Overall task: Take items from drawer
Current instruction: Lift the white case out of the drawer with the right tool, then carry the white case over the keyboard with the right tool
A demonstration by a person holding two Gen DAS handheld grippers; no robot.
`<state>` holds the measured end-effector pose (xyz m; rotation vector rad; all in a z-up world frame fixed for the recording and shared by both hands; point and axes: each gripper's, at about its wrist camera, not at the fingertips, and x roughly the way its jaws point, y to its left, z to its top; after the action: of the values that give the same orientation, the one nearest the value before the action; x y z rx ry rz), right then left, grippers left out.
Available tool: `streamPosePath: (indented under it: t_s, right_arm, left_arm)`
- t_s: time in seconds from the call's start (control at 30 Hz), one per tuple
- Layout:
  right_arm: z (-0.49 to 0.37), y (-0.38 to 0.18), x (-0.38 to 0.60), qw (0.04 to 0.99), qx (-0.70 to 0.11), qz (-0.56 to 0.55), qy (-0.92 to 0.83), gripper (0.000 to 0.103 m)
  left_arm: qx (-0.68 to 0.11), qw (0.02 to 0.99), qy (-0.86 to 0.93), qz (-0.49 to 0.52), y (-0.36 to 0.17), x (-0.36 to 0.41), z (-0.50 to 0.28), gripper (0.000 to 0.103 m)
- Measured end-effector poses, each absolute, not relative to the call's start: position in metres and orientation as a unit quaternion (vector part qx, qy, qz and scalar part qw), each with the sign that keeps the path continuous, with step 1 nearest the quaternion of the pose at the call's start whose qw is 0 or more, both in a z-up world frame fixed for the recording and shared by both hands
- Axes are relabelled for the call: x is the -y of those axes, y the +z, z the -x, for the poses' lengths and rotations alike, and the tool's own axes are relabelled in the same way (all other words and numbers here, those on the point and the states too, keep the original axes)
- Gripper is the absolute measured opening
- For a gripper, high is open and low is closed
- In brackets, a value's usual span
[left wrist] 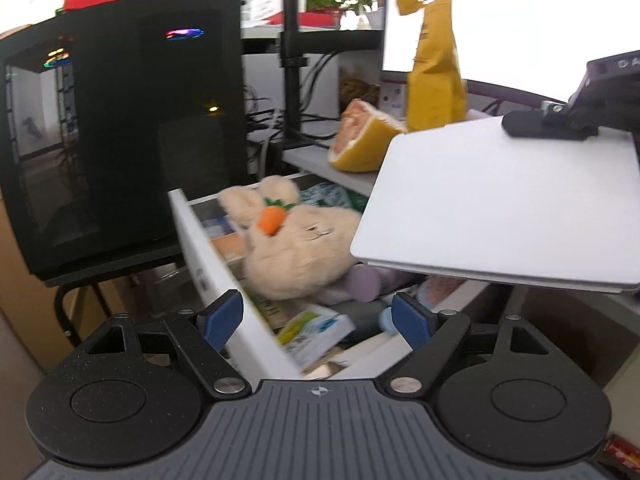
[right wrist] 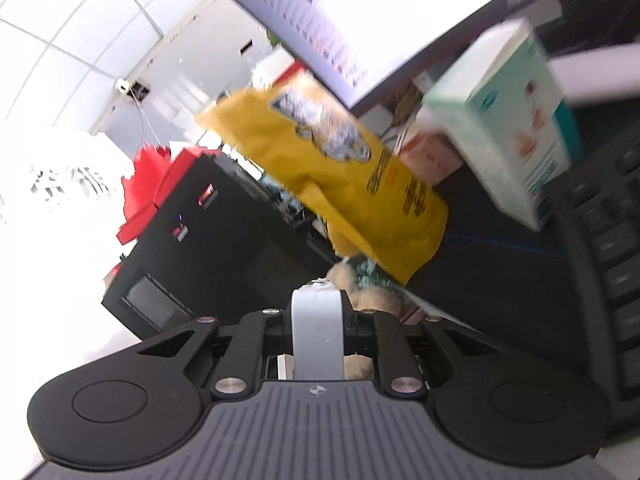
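The white drawer (left wrist: 208,264) stands pulled open below the desk. In it lie a beige plush rabbit (left wrist: 304,244) with an orange carrot, a green and white carton (left wrist: 316,332) and other small items. My left gripper (left wrist: 318,320) is open, its blue pads over the drawer's near end. My right gripper (left wrist: 560,124) is shut on a flat silver slab (left wrist: 500,204), holding it in the air above the drawer's right side. In the right wrist view the slab (right wrist: 318,332) shows edge-on between the shut jaws.
A black computer tower (left wrist: 120,128) stands left of the drawer. On the desk are a cut pomelo (left wrist: 360,136), a yellow bag (left wrist: 434,64), a monitor (left wrist: 520,12), a pale green box (right wrist: 508,116) and a keyboard (right wrist: 612,240).
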<state>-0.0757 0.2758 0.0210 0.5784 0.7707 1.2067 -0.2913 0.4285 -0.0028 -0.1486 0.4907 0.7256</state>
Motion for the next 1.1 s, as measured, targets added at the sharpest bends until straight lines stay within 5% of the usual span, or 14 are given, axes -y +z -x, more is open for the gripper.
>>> streamPosePath:
  t_s: [1.1]
  right_arm:
    - [0.021,0.029,-0.043,0.798,-0.214,-0.447,0.343,0.014]
  left_arm:
    - [-0.223,0.948,0.220,0.055,0.002,-0.346,0.219,0.086]
